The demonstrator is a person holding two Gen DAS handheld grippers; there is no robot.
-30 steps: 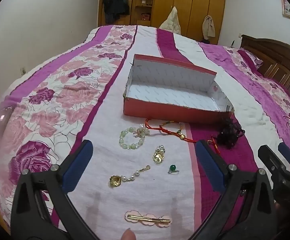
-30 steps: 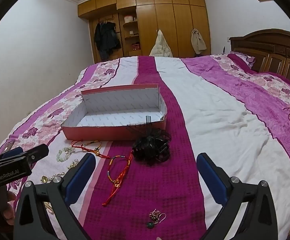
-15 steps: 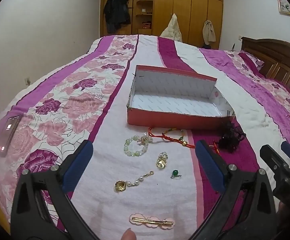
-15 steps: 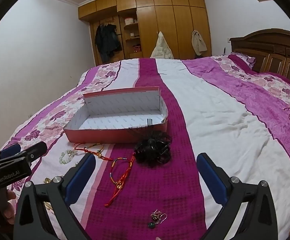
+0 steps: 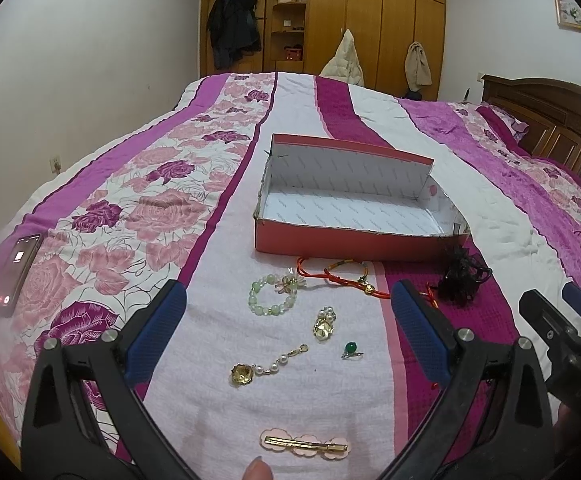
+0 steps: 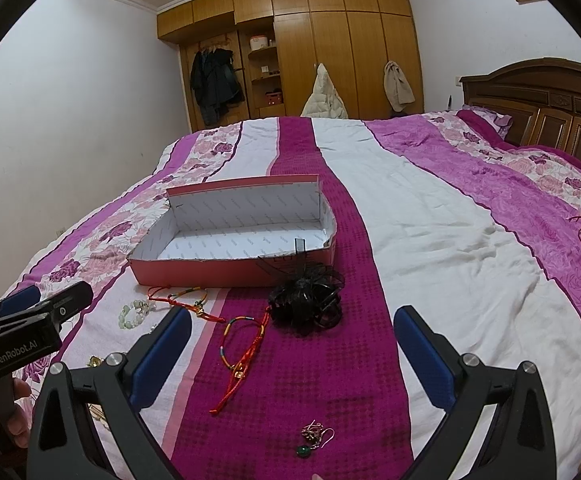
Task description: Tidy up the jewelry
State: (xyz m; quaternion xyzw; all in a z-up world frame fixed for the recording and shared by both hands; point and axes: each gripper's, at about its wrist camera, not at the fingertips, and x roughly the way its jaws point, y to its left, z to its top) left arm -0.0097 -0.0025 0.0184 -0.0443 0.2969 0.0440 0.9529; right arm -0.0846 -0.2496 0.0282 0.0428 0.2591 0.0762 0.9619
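The open red box (image 5: 354, 240) sits mid-bed on the quilt (image 5: 194, 320), its white inside bare, and the jewelry lies loose on the quilt in front of its near wall. The left wrist view shows one green bead bracelet (image 5: 268, 295), one red cord bracelet (image 5: 342, 276), two gold pearl pieces (image 5: 266, 366), one green ring (image 5: 350, 349) and one pink hair clip (image 5: 304, 443). A second cord bracelet (image 6: 242, 354) and a green drop earring (image 6: 310, 438), its detail hard to make out, show only from the right. One black hair claw (image 6: 306, 304) overlaps the box's near corner. The left gripper (image 5: 288, 332) and right gripper (image 6: 292, 354) both hang spread wide, holding nothing. A phone (image 5: 16, 274) blurs at the quilt's left edge.
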